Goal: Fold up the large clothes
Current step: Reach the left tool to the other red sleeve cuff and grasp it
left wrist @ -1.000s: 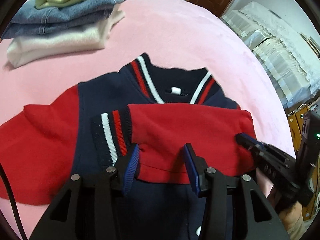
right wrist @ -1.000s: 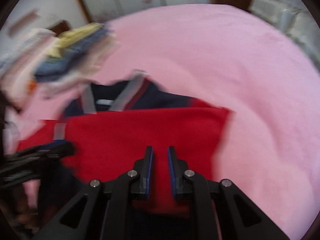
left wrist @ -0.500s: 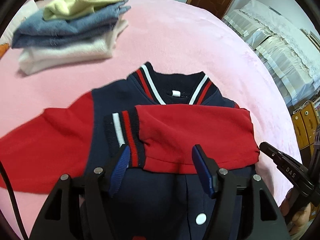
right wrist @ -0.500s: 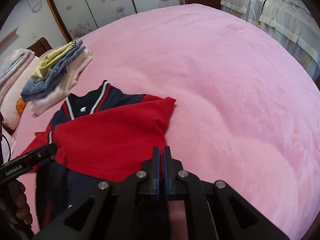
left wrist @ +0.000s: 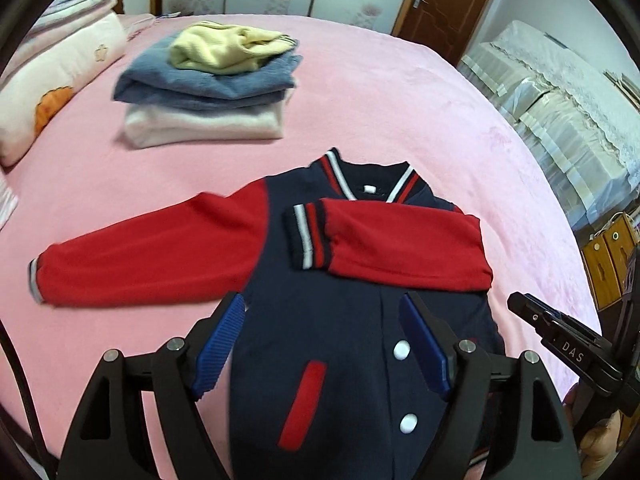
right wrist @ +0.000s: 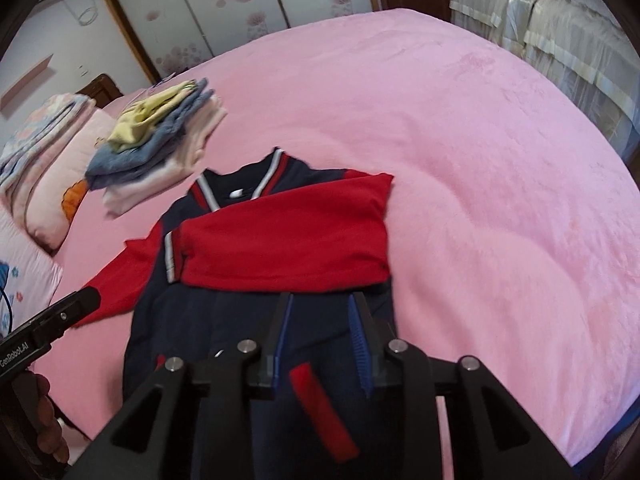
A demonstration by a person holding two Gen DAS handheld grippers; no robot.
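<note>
A navy baseball jacket [left wrist: 340,344] with red sleeves lies face up on the pink bed [left wrist: 380,92], collar away from me. Its right sleeve [left wrist: 404,244] is folded across the chest, striped cuff at the middle. Its left sleeve [left wrist: 148,256] lies stretched out to the left. My left gripper [left wrist: 324,340] is open and empty, above the jacket's lower front. My right gripper [right wrist: 320,336] is open and empty, above the jacket's body [right wrist: 224,320] just below the folded sleeve [right wrist: 288,240]. Each gripper shows at the edge of the other's view.
A stack of folded clothes [left wrist: 212,84], yellow on blue on cream, sits on the bed beyond the jacket. Pillows [left wrist: 52,80] lie at the far left. A covered sofa [left wrist: 560,112] and a wooden cabinet stand past the bed's right edge.
Both grippers have drawn back from the folded sleeve toward the jacket's hem. The right gripper was shut and is now open. The jacket lies as it did.
</note>
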